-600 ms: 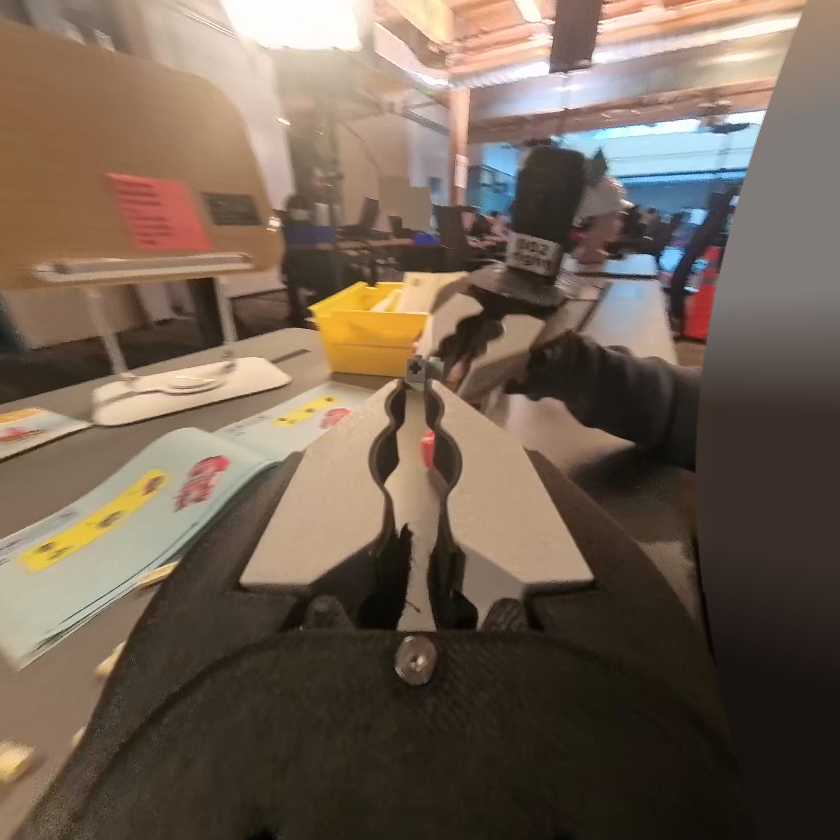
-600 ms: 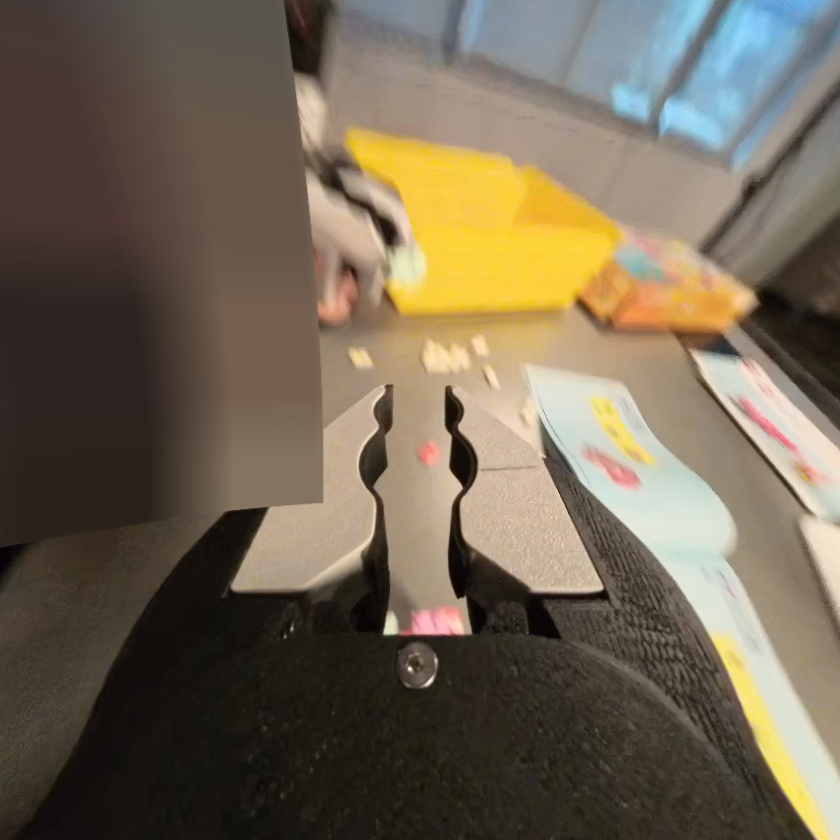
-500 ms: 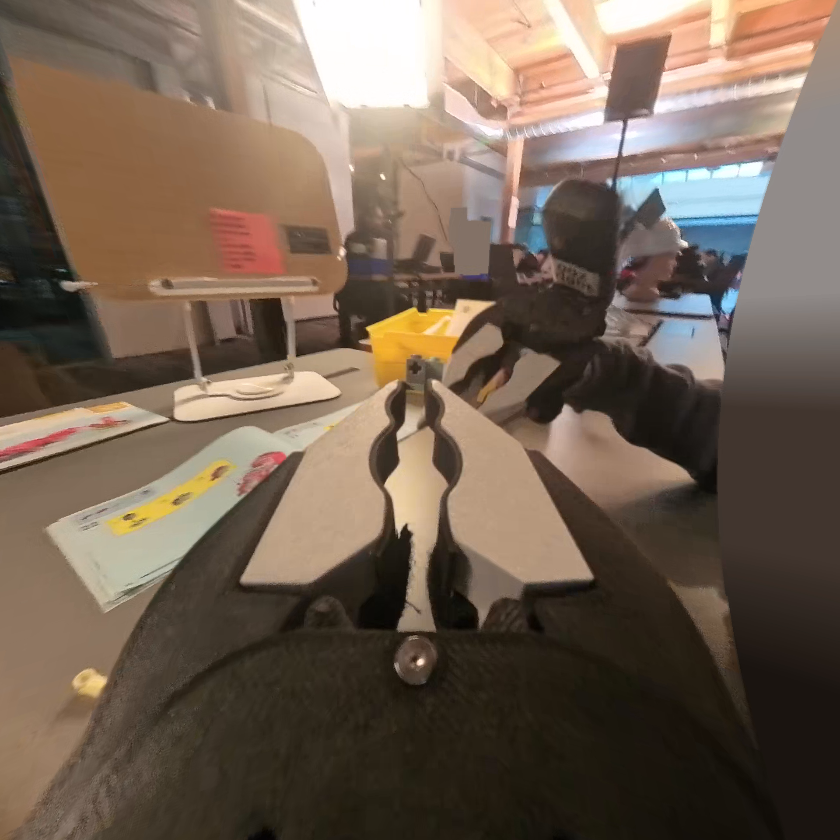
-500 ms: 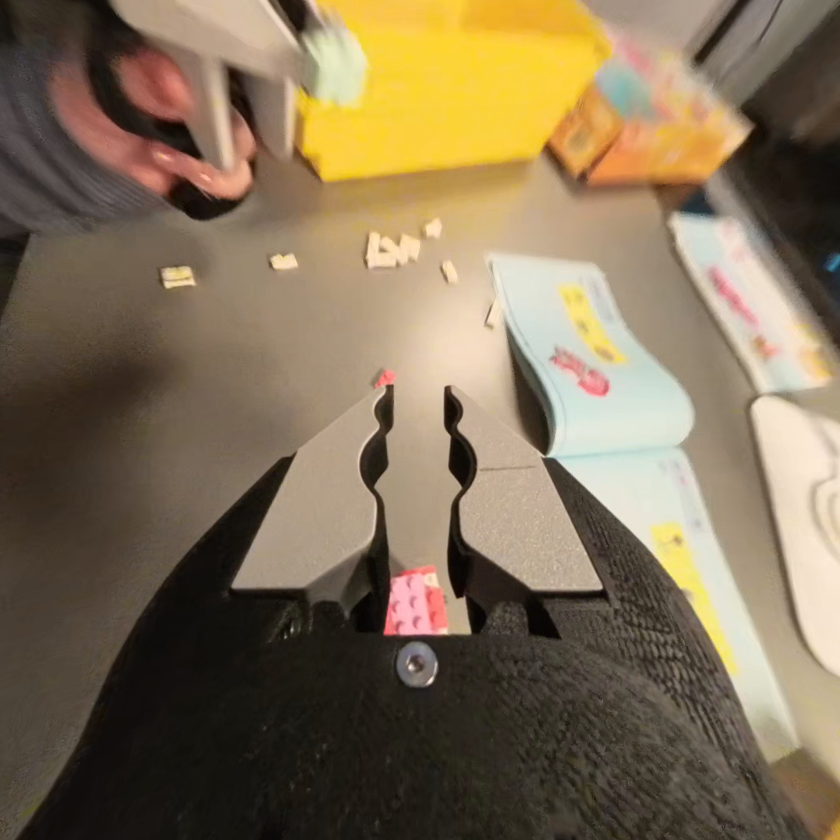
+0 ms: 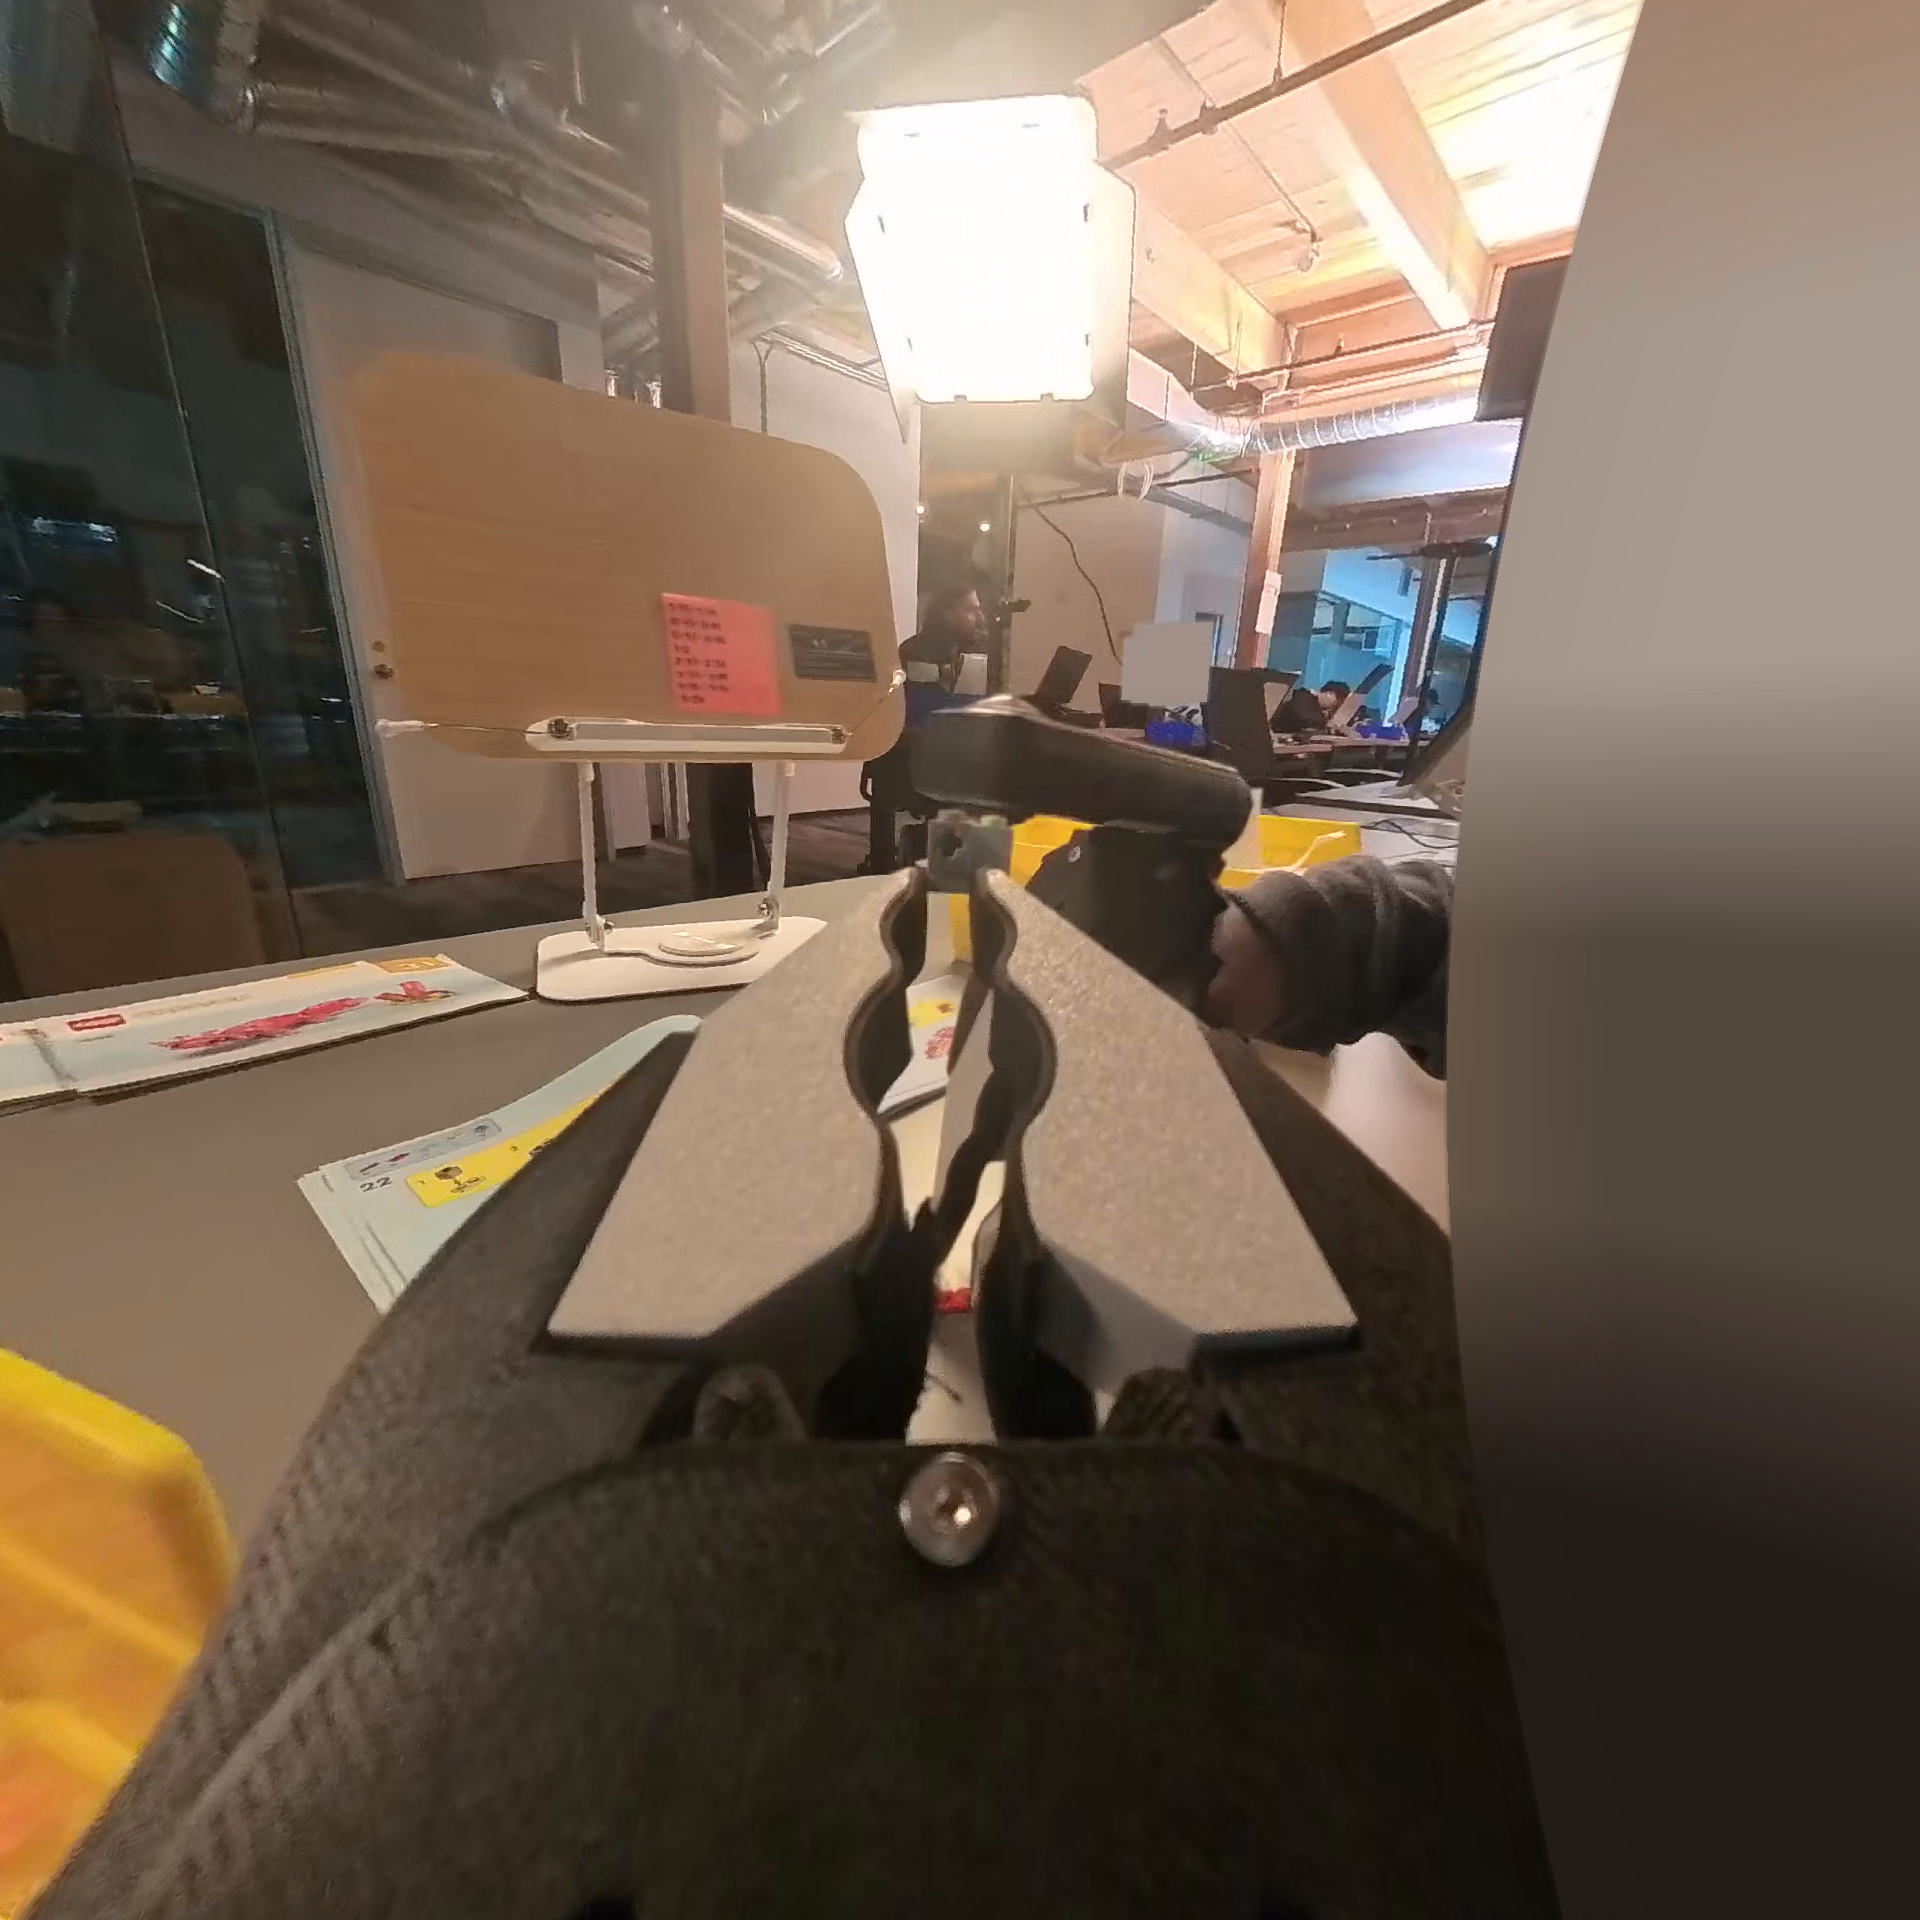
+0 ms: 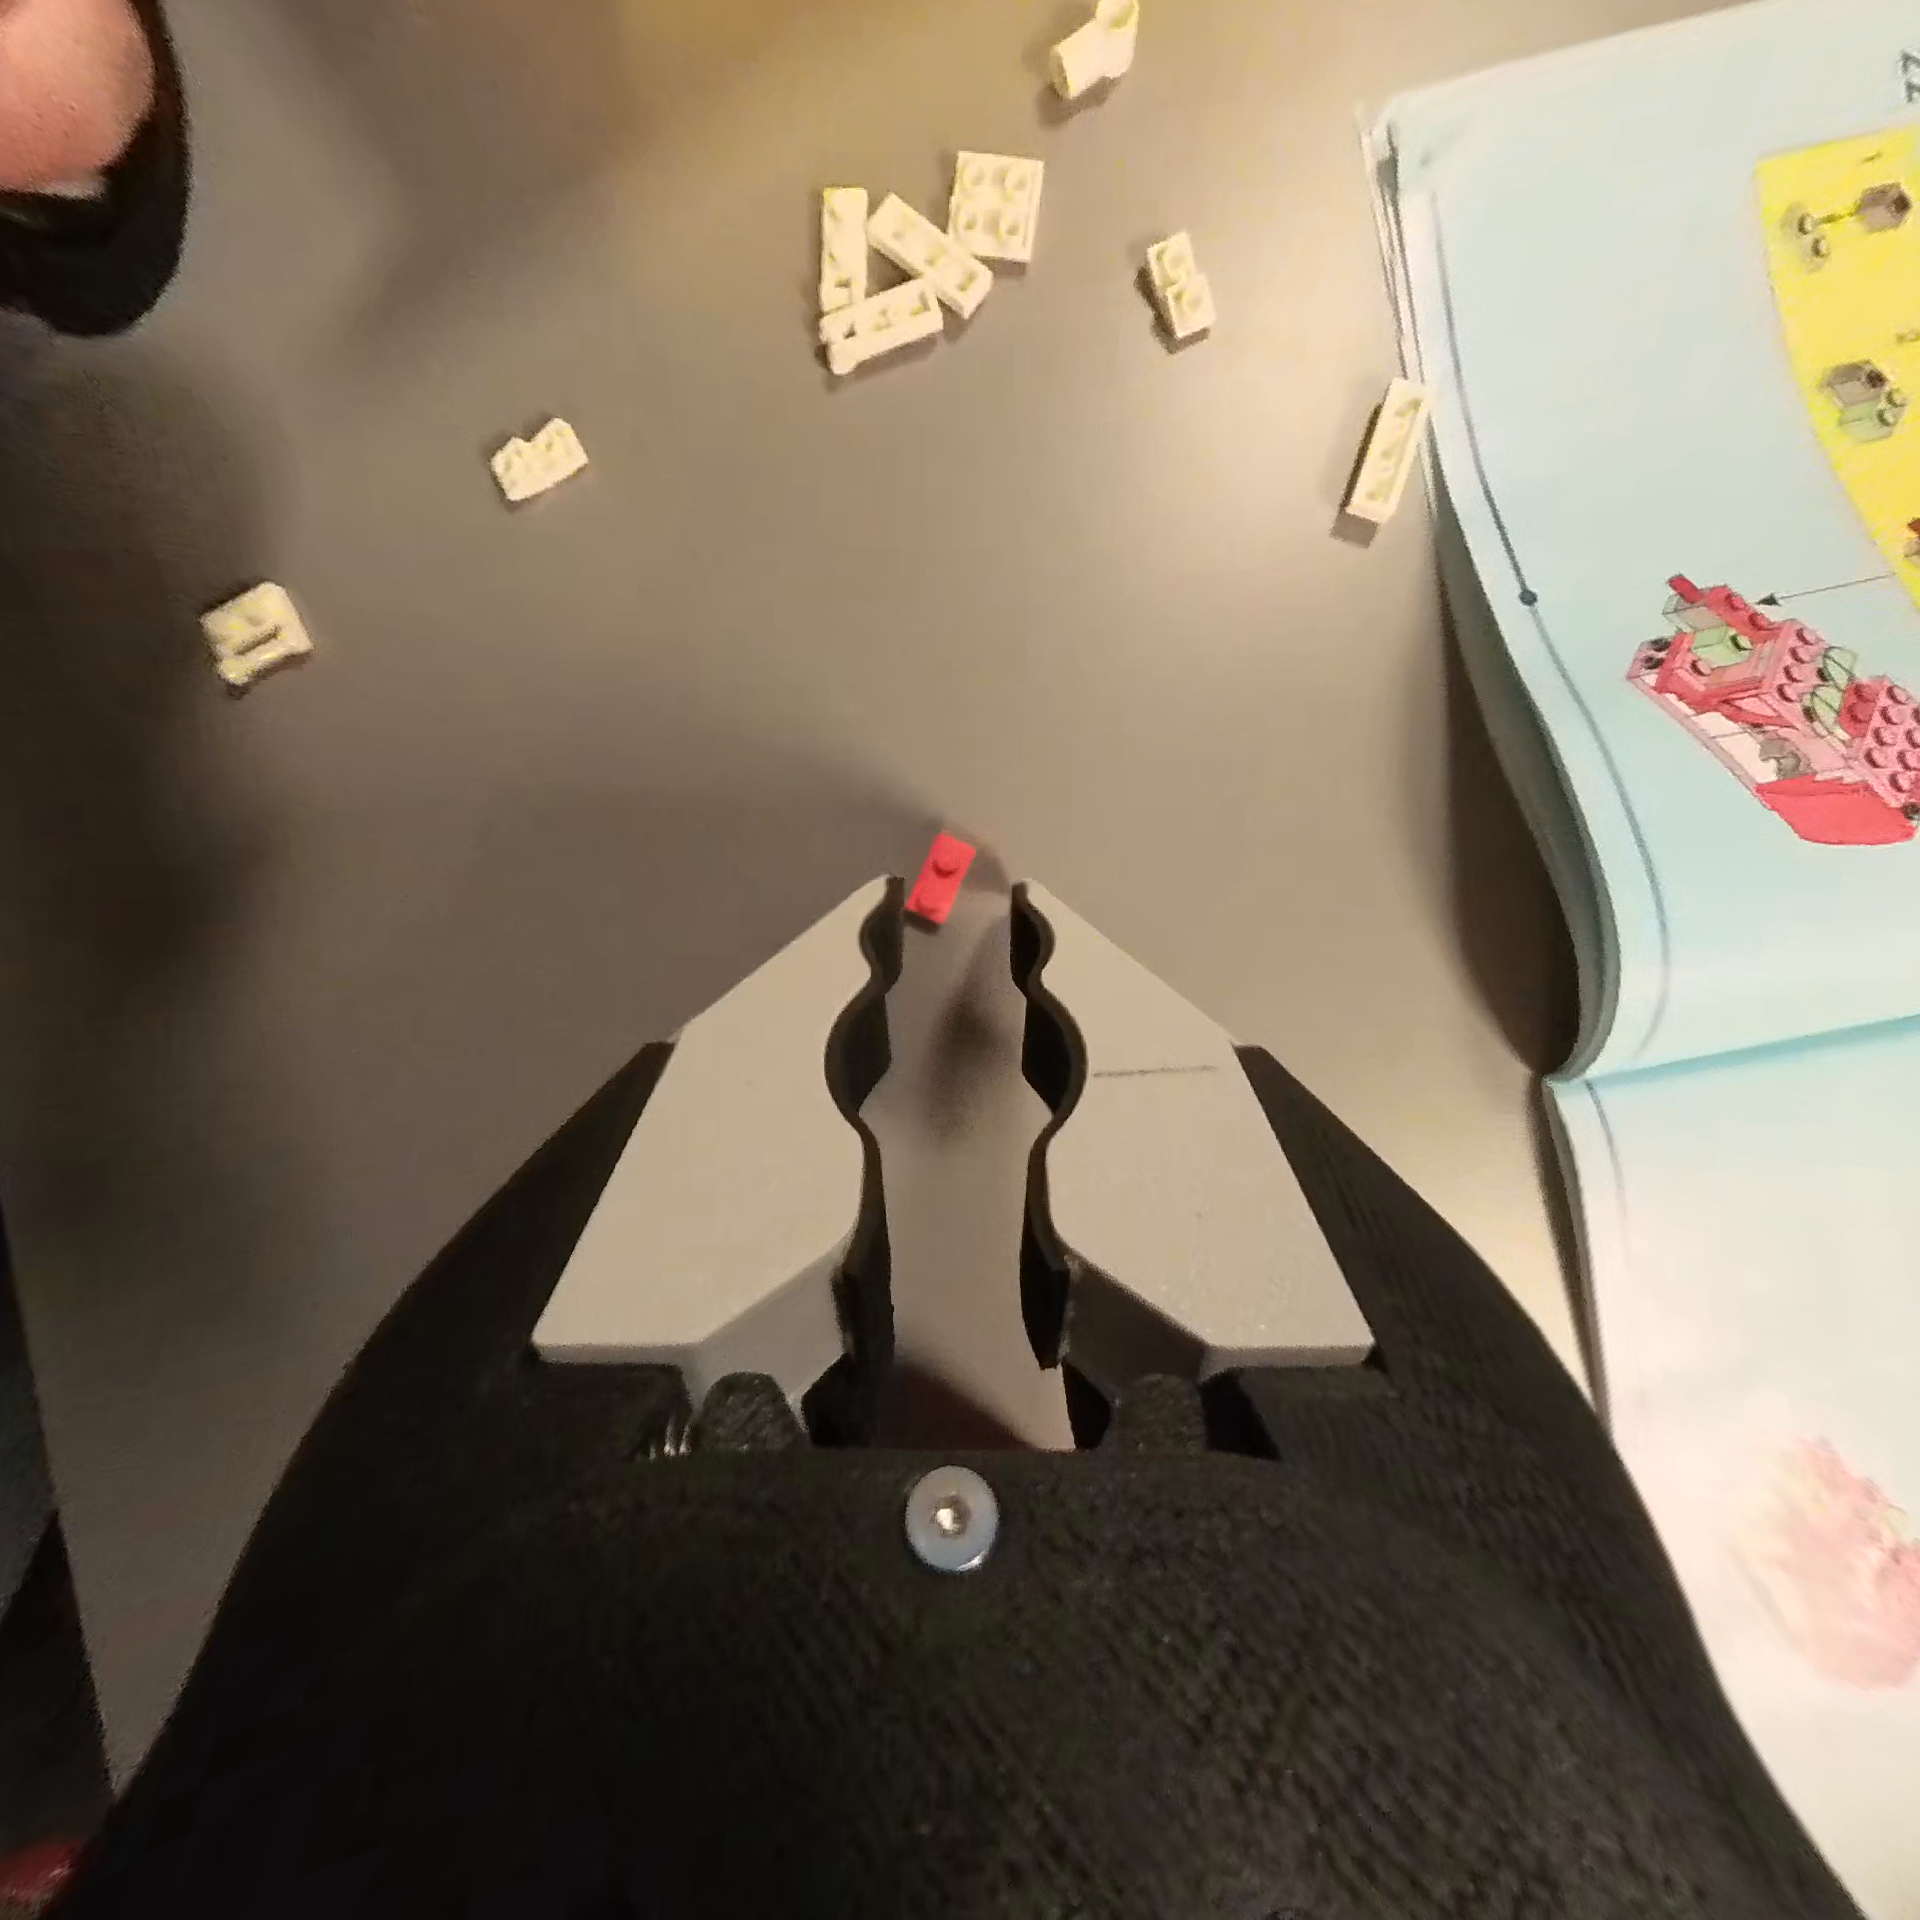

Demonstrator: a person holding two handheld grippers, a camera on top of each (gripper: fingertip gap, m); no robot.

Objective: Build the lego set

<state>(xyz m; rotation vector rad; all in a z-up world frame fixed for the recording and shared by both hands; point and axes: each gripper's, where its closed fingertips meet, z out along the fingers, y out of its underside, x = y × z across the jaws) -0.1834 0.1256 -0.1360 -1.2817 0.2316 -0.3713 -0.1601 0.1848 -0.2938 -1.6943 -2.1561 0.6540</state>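
Left gripper point(image 5: 954, 883): fingers nearly together, tips clamped on a small grey block point(image 5: 968, 847) with a greenish bit on top. The block sticks out above the tips and is carried in the air, well off the table point(image 5: 208, 1226). Only its lower edge is between the tips, so I judge the hold shallow. Hard plastic, light and stiff; likely to pivot or pop out if nudged sideways.

Right gripper point(image 6: 951, 914): fingers apart, nothing between them is pressed. It points down at the table. A small red plate point(image 6: 940, 878) with two studs lies flat on the table just beyond the tips, nearer the left fingertip point(image 6: 878, 920); I cannot tell if it touches that tip. The plate is thin, light, smooth and rigid. Judgement: best taken across its narrow width, on the two long edges; it sits at a slant to the finger gap, so it may skid or spin on the smooth top.

Around:
- Scattered cream bricks point(image 6: 914, 260) farther off on the table, well apart from the red plate.
- Open booklet point(image 6: 1714, 520) to the right, pale blue pages.
- In the left view, the right gripper's dark body point(image 5: 1081, 779) and a sleeved hand point(image 5: 1340, 956) just beyond the grey block.
- Yellow bin point(image 5: 1288, 842) farther back; wooden board on a white stand point(image 5: 623, 582) far left.
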